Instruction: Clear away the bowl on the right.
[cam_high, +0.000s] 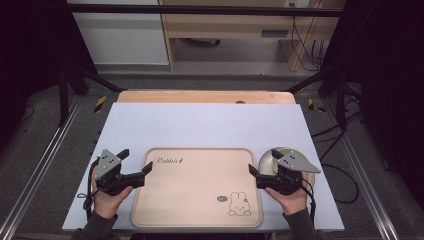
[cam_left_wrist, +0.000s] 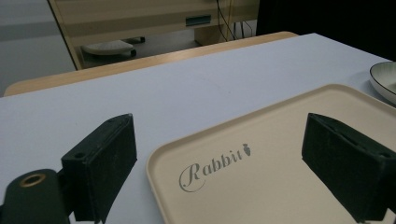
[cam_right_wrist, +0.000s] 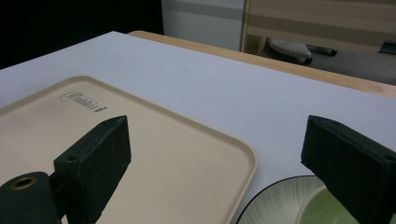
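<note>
Your left gripper (cam_high: 135, 167) and right gripper (cam_high: 261, 172) both gape empty, flanking the tray (cam_high: 197, 187) at the table's (cam_high: 210, 125) near edge. Your right hand (cam_high: 292, 195) half hides the plate (cam_high: 268, 159) beside the tray's right rim.

plate (cam_high: 274, 157): in the high view the right gripper (cam_high: 254, 176) covers most of it; cut by the bottom edge in the right gripper view, by the right edge in the left gripper view
tray (cam_left_wrist: 280, 140): cut by the bottom edge in both gripper views
badge (cam_high: 222, 198) by the rabbit drawing: too small to read
forearms: cut by the bottom edge, high view
</note>
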